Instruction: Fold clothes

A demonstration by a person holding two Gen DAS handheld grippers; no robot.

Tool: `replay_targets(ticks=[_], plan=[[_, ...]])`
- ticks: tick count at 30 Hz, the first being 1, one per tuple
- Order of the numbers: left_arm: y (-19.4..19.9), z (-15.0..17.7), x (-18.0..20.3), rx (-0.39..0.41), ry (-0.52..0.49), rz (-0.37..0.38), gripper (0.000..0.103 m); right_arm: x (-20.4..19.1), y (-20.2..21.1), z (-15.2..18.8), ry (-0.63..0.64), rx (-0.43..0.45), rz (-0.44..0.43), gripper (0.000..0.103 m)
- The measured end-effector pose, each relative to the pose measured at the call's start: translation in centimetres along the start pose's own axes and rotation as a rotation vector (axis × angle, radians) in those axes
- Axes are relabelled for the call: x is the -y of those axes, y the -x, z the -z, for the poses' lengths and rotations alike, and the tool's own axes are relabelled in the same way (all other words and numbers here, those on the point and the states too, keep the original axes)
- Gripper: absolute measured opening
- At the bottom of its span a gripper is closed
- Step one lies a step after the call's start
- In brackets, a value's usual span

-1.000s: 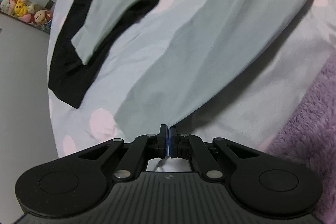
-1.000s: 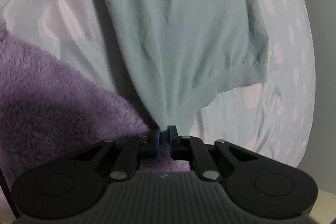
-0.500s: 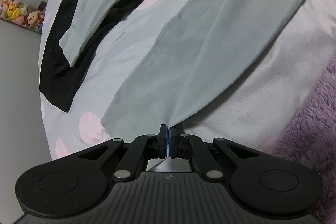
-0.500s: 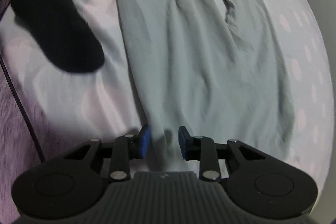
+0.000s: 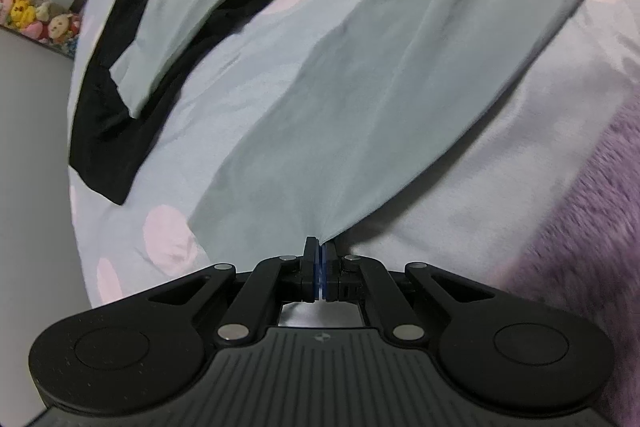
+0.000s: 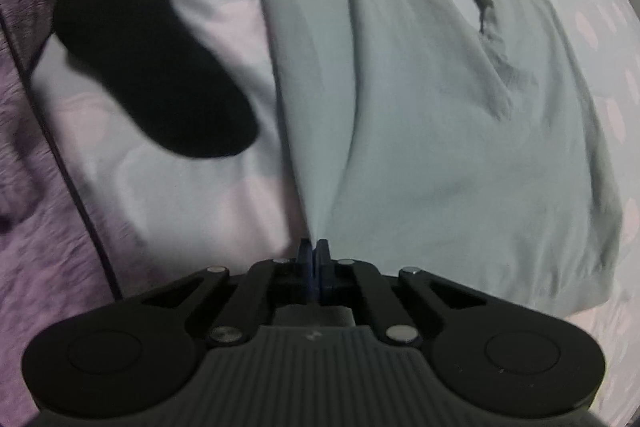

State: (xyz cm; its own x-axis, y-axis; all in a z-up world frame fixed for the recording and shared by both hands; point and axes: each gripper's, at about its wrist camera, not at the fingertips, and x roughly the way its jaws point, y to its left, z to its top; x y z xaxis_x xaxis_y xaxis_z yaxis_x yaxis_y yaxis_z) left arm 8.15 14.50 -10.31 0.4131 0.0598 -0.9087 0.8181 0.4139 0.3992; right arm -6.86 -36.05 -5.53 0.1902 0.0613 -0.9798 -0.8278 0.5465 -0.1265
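A pale grey-green garment lies spread on a light bedsheet with pink dots. My left gripper is shut on a corner of it, and the cloth fans out from the jaws. One sleeve lies over a black garment at the left. In the right wrist view the same grey-green garment lies flat and wrinkled. My right gripper is shut on its near edge, at the left side of the hem.
A foot in a black sock rests on the sheet left of the garment. A purple fuzzy blanket lies at the right, and it also shows in the right wrist view. Plush toys stand by the far wall.
My right gripper let go of the garment, opened half a second ago, then shut again on its near edge. The left gripper kept its hold and shifted slightly.
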Motion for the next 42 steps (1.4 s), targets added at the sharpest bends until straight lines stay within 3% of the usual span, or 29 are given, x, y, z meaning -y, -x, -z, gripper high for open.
replay_targets(ticks=[7, 9, 10, 12, 18, 23, 30, 34, 39, 42], plan=[[-0.3, -0.2, 0.9, 0.002, -0.024, -0.043, 0.0, 0.6, -0.3, -0.9, -0.011, -0.011, 0.034, 0.003], [-0.2, -0.1, 0.8, 0.004, -0.023, -0.039, 0.0, 0.4, -0.1, -1.1, -0.008, -0.018, 0.032, 0.01], [-0.1, -0.1, 0.7, 0.006, -0.015, -0.03, 0.0, 0.3, 0.0, -1.1, -0.006, -0.019, 0.038, 0.012], [0.4, -0.1, 0.3, 0.027, 0.021, 0.009, 0.002, 0.2, 0.9, -1.2, -0.022, 0.001, 0.066, 0.031], [3.1, -1.3, -2.2, 0.138, 0.182, 0.122, 0.012, 0.6, 3.7, -3.2, -0.113, 0.147, 0.126, 0.031], [5.0, -5.0, -2.0, 0.262, 0.175, 0.139, 0.012, 1.5, 2.6, -5.2, -0.168, 0.21, 0.224, 0.032], [4.1, -13.4, 1.6, 0.41, 0.029, 0.209, 0.016, 2.7, 0.2, -8.1, -0.299, 0.333, 0.252, 0.037], [2.3, -18.3, 4.1, 0.451, -0.018, 0.273, 0.018, 3.7, -1.2, -9.3, -0.403, 0.386, 0.253, 0.04], [0.4, -23.2, 6.8, 0.475, -0.069, 0.376, 0.018, 4.4, -3.2, -9.8, -0.57, 0.466, 0.245, 0.056], [-0.3, -25.4, 8.2, 0.49, -0.08, 0.425, 0.018, 4.3, -4.3, -9.5, -0.639, 0.485, 0.261, 0.056]])
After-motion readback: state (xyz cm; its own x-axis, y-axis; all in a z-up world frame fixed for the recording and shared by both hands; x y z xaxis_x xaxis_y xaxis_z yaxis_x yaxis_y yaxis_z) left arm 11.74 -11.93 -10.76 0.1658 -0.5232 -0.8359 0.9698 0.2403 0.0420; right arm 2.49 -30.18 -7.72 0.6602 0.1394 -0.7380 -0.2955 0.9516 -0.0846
